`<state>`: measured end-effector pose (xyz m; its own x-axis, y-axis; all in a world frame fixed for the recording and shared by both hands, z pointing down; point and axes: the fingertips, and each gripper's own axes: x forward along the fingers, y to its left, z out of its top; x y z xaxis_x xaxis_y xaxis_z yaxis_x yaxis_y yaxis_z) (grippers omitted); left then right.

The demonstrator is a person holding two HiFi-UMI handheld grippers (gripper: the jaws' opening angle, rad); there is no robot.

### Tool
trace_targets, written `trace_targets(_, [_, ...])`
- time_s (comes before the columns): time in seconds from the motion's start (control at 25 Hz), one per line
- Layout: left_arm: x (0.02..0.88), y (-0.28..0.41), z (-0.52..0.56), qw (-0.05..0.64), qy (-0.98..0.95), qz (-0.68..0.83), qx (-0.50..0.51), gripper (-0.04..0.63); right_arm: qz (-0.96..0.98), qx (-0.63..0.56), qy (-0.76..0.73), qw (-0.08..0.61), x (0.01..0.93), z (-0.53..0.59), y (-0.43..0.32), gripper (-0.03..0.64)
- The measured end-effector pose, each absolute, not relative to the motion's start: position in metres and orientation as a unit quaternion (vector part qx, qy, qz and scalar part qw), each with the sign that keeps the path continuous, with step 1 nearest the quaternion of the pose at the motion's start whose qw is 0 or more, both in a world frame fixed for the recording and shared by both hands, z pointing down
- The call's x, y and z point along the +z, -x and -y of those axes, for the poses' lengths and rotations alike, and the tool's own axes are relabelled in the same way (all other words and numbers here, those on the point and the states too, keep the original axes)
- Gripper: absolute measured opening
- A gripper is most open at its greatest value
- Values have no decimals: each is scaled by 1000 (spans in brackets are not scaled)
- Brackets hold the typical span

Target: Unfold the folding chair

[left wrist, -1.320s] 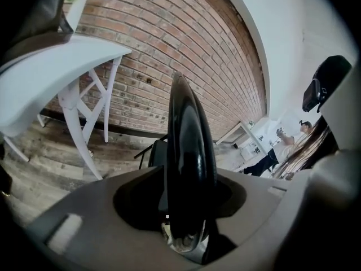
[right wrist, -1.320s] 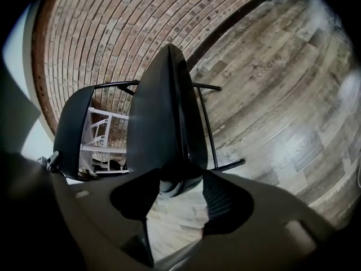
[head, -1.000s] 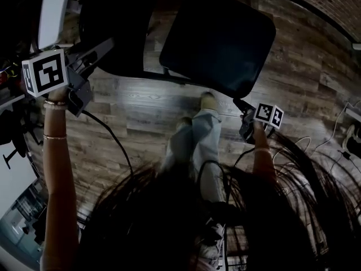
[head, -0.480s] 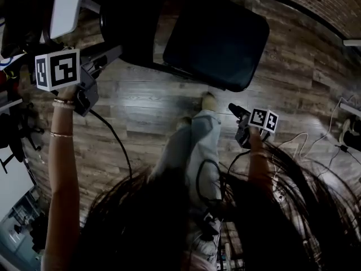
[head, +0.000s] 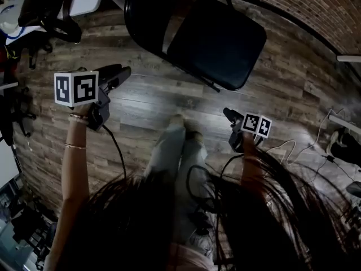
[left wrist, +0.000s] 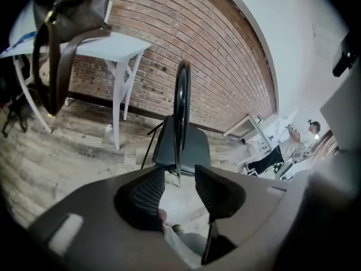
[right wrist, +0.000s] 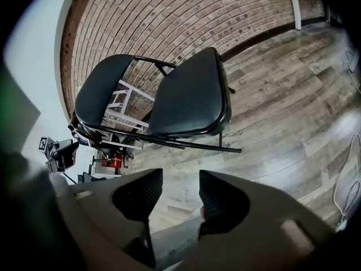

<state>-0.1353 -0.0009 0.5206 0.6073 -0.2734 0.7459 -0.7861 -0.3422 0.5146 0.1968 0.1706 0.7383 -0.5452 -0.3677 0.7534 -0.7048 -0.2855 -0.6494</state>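
Folding chair (head: pixel 217 44) stands opened on wooden floor (head: pixel 152 103), seat level, backrest up, ahead of both my grippers, touching neither. Left gripper (head: pixel 123 72) released, nothing between jaws, jaws just narrowed a little; chair straight beyond it. Right gripper (head: pixel 228 113) also released and empty, jaws just closing slightly; chair ahead, somewhat left. Brick wall (right wrist: pixel 186 16) behind chair.

free: floor strip (head: pixel 152 103) before chair (head: pixel 217 41) | blocked: white table (left wrist: pixel 115 45) left of chair; brick wall (head: pixel 333 4) behind
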Motion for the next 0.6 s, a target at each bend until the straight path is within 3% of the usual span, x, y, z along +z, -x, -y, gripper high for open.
trace_targets(0.28, [520,130,-86,500,-736,384,245,136,602,644,-446,154,713,-201,-198,195])
trace_targets(0.6, [490,96,-153,507,-733,412,192,112,657,587,-450,145,658,-209,-218,133])
